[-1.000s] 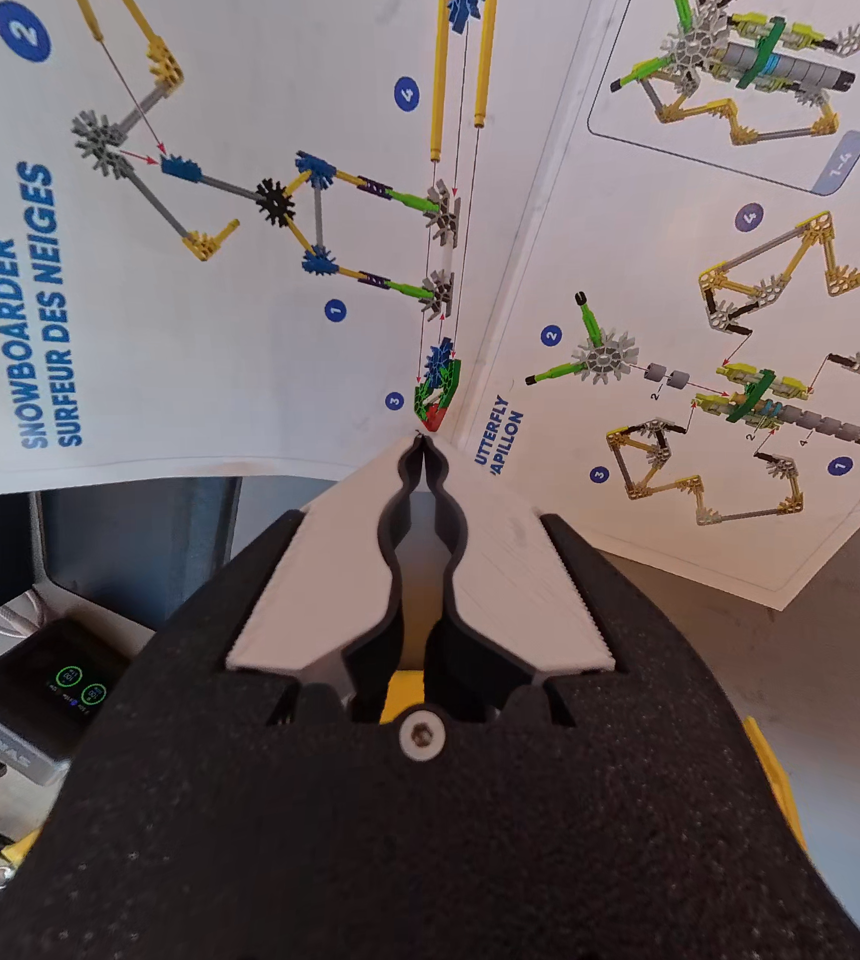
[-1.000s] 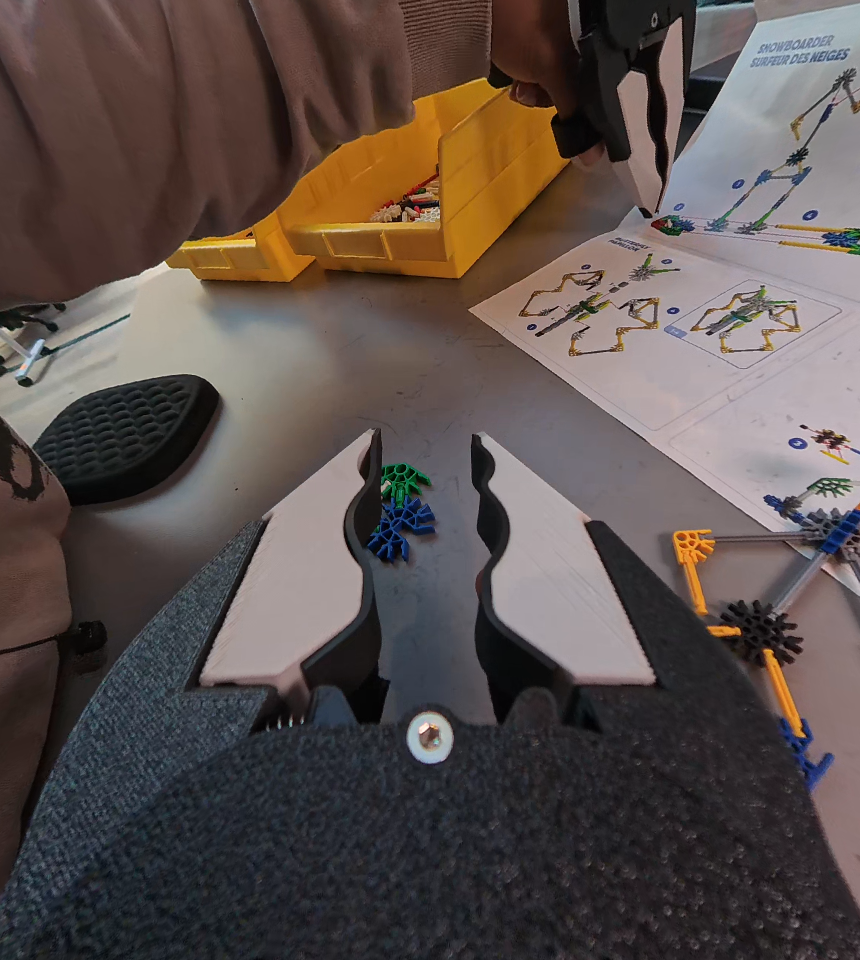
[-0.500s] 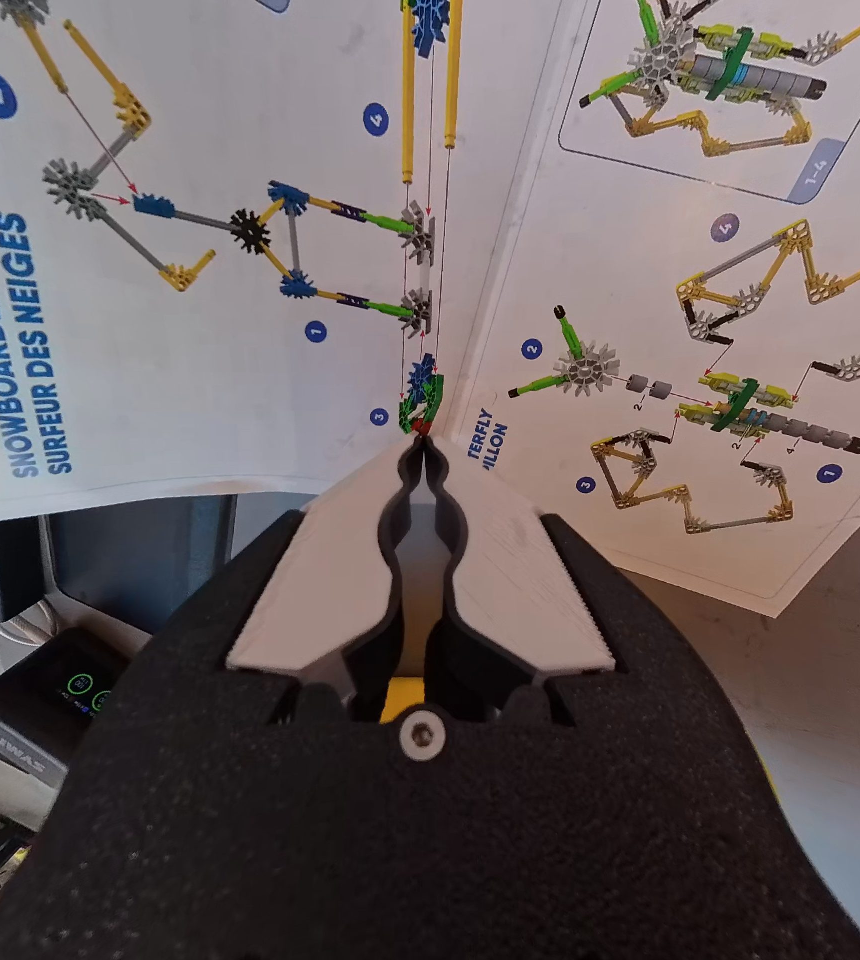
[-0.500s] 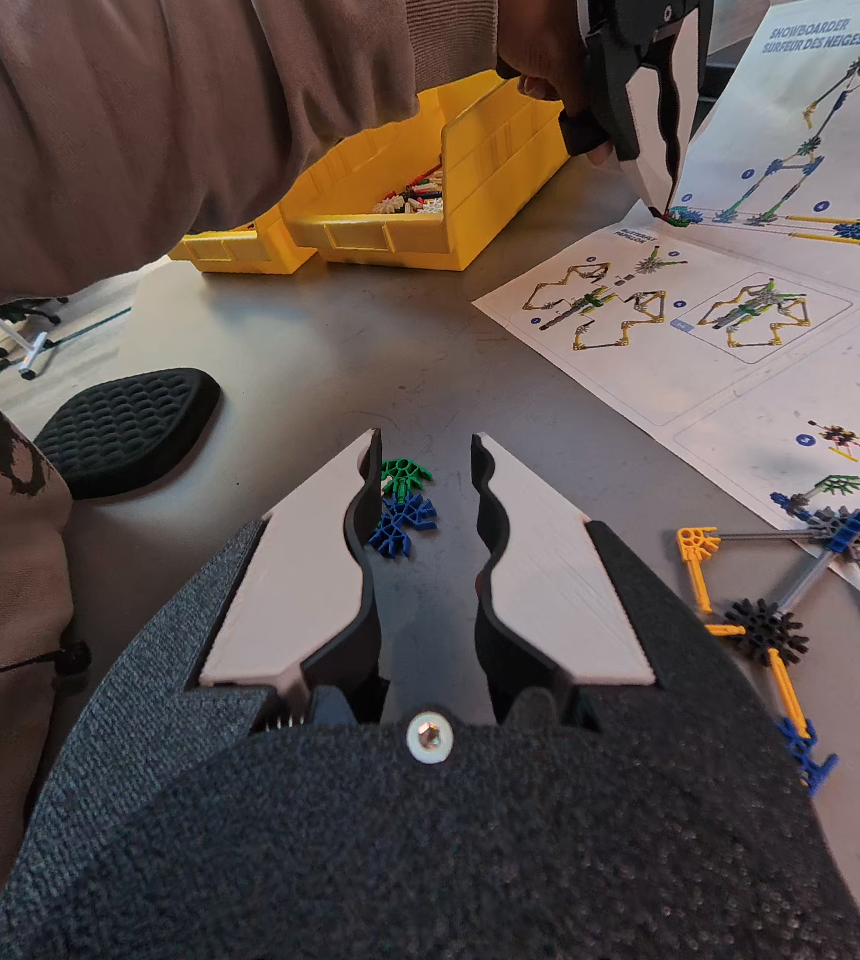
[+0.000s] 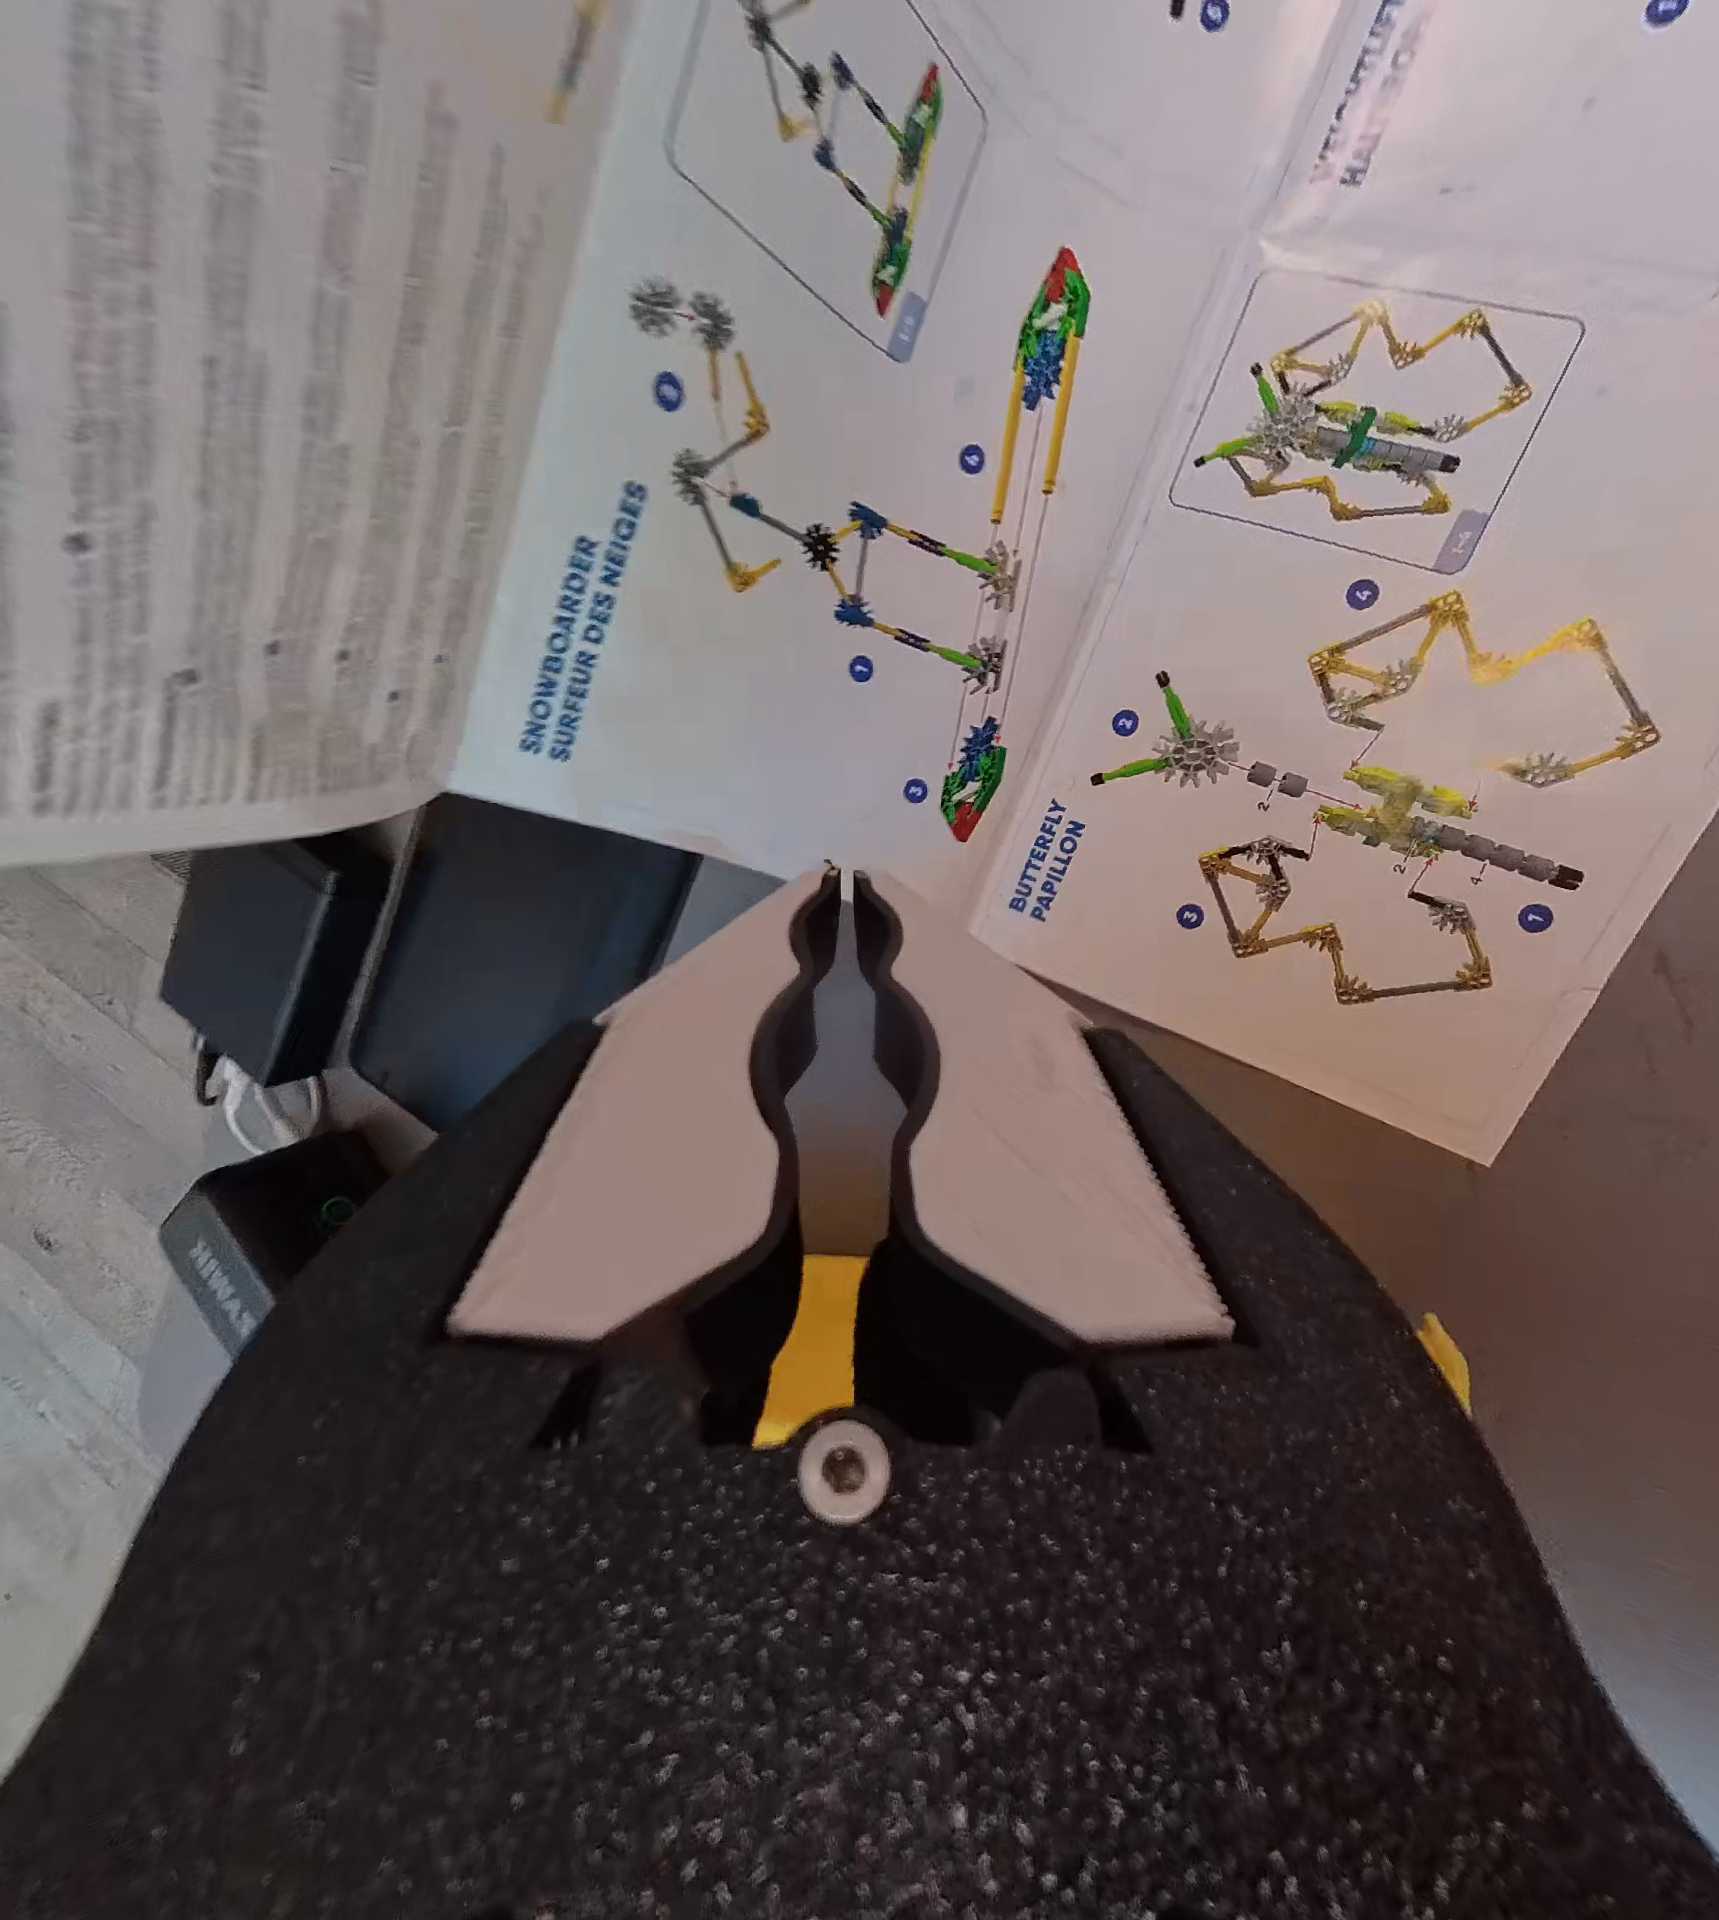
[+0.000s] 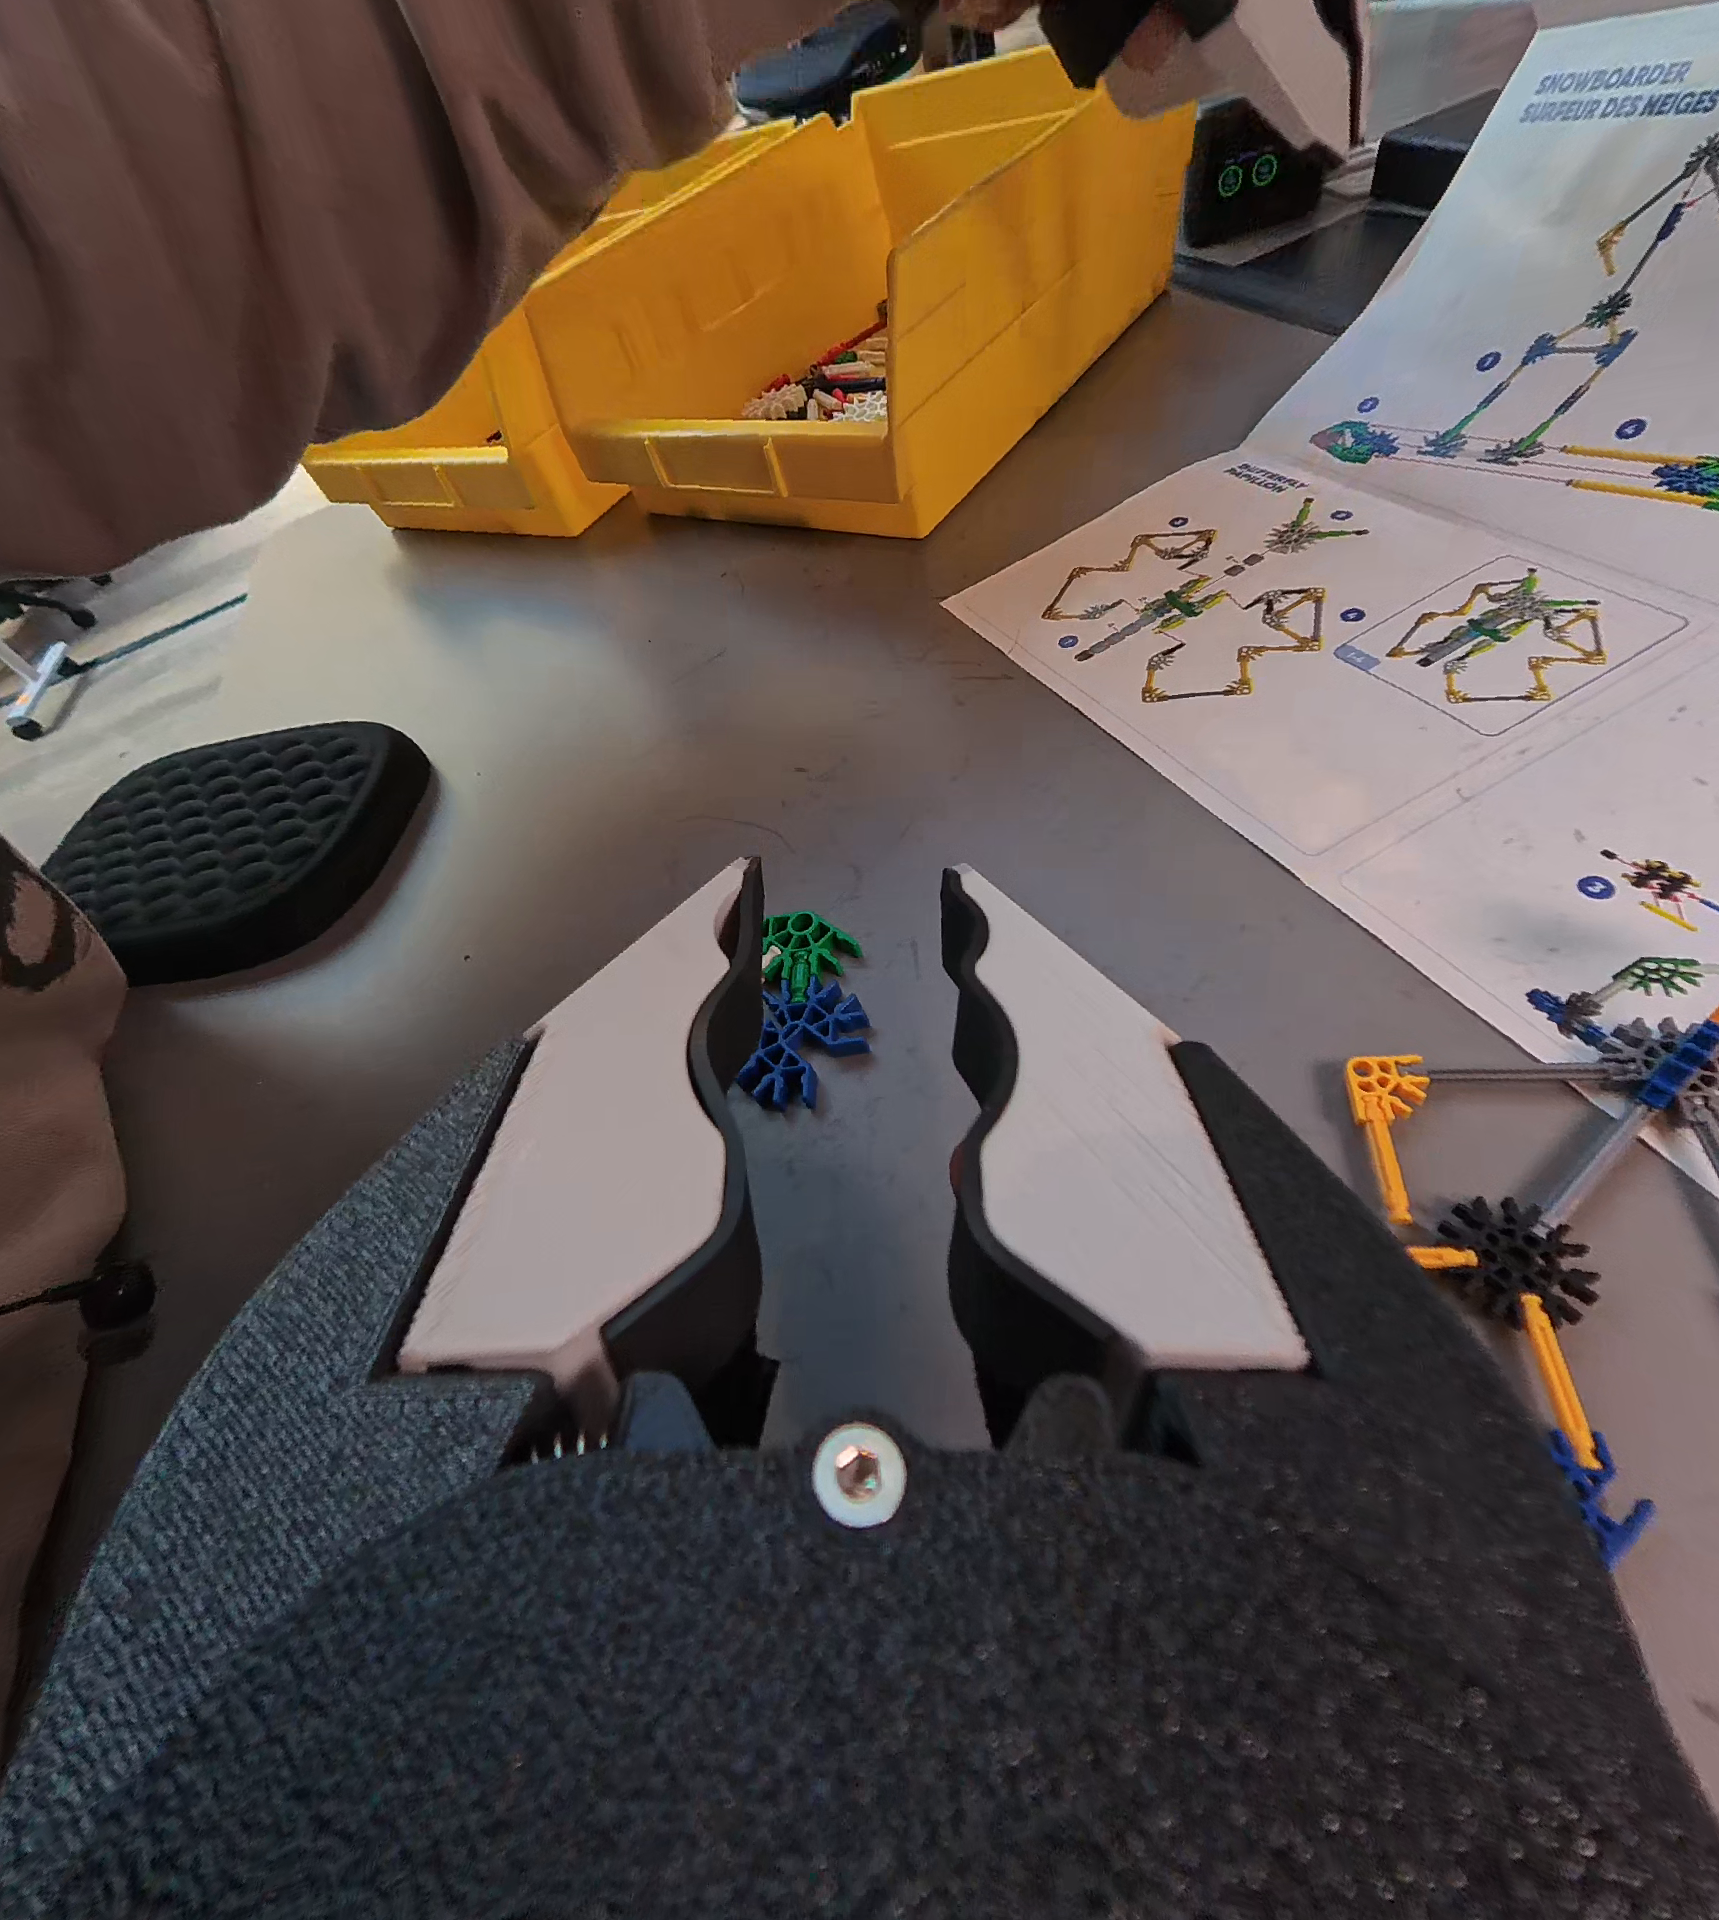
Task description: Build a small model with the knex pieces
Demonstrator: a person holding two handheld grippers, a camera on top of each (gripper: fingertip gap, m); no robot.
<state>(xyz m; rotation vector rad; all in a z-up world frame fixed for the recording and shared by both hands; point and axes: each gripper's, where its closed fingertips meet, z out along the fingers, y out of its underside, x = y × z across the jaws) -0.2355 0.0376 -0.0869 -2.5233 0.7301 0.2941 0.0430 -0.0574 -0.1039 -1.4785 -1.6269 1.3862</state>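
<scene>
Left gripper at frame centre, pinched on the lifted sheet's edge. Right gripper spread wide low over the table; green and blue connectors between its tips, by the left finger.

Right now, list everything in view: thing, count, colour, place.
Folded paper instruction sheet: one, white, right side of grey table, far edge lifted.
Plastic parts bins: two, yellow, far side, side by side.
Snowflake connectors: two, green and blue, joined, beside right finger.
Rod-and-connector assembly: one, yellow, grey, black, blue, at right.
Textured pad: one, black, at left.
Left hand-held gripper: shut on the sheet's edge.
Right hand-held gripper: open, above the connectors.
Sleeve: brown, upper left.
</scene>
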